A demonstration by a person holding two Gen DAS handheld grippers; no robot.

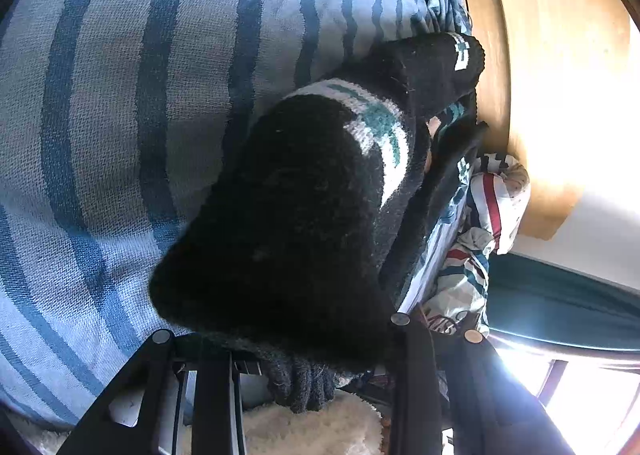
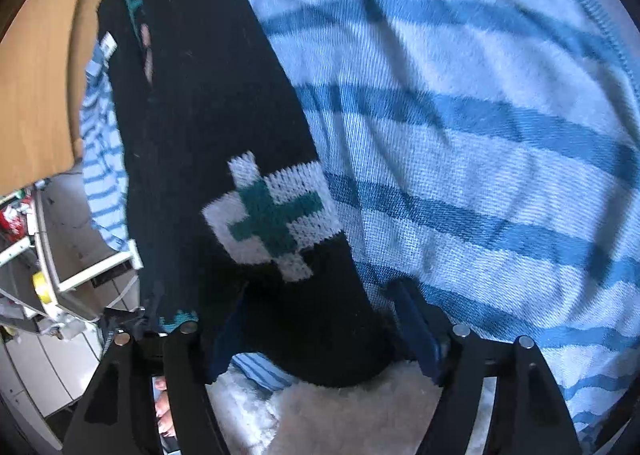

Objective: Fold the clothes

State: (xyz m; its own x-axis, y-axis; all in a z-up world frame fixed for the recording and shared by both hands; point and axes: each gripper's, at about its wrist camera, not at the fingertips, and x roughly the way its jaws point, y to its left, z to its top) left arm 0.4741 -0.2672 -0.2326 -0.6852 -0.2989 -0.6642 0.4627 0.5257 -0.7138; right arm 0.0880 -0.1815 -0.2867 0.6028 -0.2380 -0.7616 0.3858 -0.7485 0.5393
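Black knit sock (image 1: 288,207) is soft, limp and stretchy; best gripped at the cuff. Left gripper (image 1: 296,371) is clamped on its bunched end. Right gripper (image 2: 320,319) has jaws apart around the sock, not pinching.

Bright daylight washes over a wooden headboard (image 1: 560,55), with white tiled floor (image 2: 60,375) beside a white shelf unit (image 2: 80,275).

Wooden surface (image 1: 532,35); blue-striped cloth (image 1: 120,115) spread on it, black knitted garment (image 1: 288,207) on top

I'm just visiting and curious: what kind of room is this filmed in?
Probably a lived-in room at home: a black knitted sock lies on blue-striped fabric, with a wooden board behind and cluttered white shelves alongside.
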